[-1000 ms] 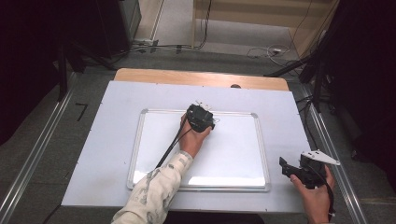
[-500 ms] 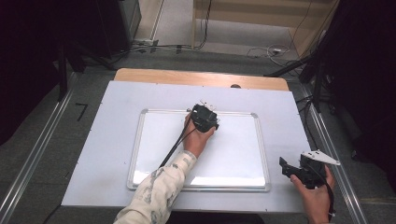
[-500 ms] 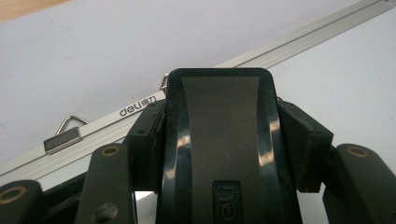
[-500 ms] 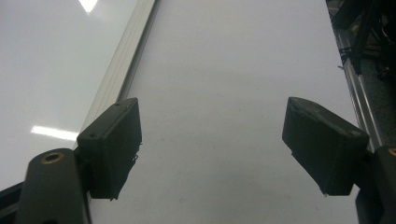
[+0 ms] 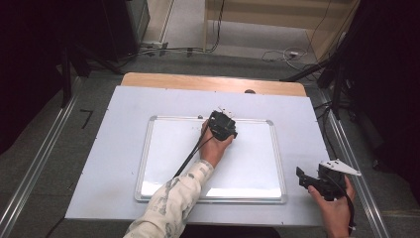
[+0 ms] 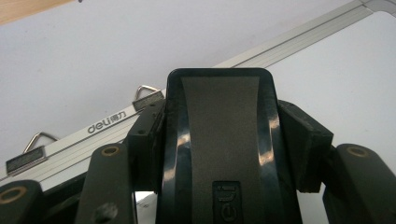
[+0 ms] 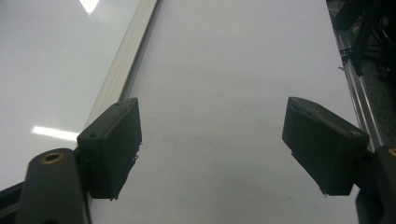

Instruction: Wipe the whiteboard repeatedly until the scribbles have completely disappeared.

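High view: the left gripper [image 5: 222, 125] sits on the whiteboard [image 5: 247, 163] close to the board's far edge, about midway along it, held by the left hand [image 5: 214, 147] with its sleeve running in from the near edge of the table [image 5: 124, 114]. What it carries can't be made out from here. The right gripper [image 5: 317, 179] hangs over the table's near right corner, off the board and just past its right frame, well apart from the left one. Left gripper view: jaws clamped on a black whiteboard eraser [image 6: 219, 144], one pad pressing each long side, grey top face toward the camera with an embossed logo low on it. Eraser's front end lies just short of the board's aluminium frame [image 6: 107, 122], which carries a "deli" mark and two metal hanging loops [image 6: 148, 93]; plain white table beyond it. Right gripper view: jaws wide apart, nothing between them, bare white table under the gap. The board's frame rail [image 7: 123, 70] runs along the left side, glossy board surface beyond it with light glare; table's metal side rail [image 7: 359, 88] at the right edge.
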Action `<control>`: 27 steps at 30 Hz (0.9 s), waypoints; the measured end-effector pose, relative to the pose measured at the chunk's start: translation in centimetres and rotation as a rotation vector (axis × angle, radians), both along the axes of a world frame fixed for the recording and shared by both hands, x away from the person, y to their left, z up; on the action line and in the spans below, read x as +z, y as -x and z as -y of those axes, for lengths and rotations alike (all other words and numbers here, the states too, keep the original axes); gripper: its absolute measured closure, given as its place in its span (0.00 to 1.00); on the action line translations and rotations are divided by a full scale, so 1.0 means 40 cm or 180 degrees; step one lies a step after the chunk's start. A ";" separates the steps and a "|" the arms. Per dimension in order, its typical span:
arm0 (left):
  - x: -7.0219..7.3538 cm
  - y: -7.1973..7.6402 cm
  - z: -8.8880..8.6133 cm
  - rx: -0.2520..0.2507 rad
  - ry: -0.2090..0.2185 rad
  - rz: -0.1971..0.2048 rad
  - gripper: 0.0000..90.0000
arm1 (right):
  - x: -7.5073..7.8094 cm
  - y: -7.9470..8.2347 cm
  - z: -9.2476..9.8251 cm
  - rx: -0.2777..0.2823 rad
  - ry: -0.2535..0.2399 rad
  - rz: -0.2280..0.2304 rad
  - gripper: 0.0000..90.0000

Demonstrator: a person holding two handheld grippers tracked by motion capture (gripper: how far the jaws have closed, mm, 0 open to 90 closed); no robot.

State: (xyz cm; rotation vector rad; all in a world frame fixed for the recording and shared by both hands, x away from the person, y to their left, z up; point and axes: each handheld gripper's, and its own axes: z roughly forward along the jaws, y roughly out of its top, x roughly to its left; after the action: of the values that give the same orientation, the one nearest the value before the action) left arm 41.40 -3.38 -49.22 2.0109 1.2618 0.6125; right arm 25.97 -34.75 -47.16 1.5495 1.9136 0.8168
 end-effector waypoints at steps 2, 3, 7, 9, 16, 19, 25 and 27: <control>0.000 -0.001 0.007 -0.0014 -0.0004 0.0000 0.46 | 0.000 0.000 0.000 0.0002 0.0001 0.0000 0.20; 0.000 -0.001 0.011 -0.0021 0.0009 -0.0001 0.46 | 0.000 0.000 0.000 0.0002 -0.0001 0.0000 0.21; 0.000 -0.004 0.024 -0.0036 0.0003 -0.0006 0.46 | 0.000 0.000 0.001 0.0004 -0.0005 0.0009 0.20; 0.000 -0.005 0.029 -0.0044 0.0007 0.0001 0.46 | 0.000 0.000 0.001 0.0005 0.0001 0.0007 0.21; 0.000 -0.006 0.028 -0.0058 0.0020 -0.0011 0.46 | 0.000 0.001 0.002 -0.0001 0.0010 0.0010 0.20; 0.000 -0.006 0.027 -0.0051 0.0039 -0.0010 0.45 | 0.000 0.002 0.003 -0.0005 0.0007 0.0013 0.21; 0.000 -0.006 0.025 -0.0038 0.0074 -0.0032 0.44 | -0.001 0.001 0.004 -0.0002 0.0012 0.0011 0.20; 0.000 -0.005 0.025 -0.0039 0.0065 -0.0035 0.43 | -0.001 0.001 0.004 -0.0004 0.0012 0.0011 0.20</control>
State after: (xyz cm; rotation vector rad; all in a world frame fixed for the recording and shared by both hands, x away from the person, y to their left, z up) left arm 41.61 -4.38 -49.23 2.0064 1.2565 0.5811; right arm 25.91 -34.92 -47.20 1.5460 1.9106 0.8145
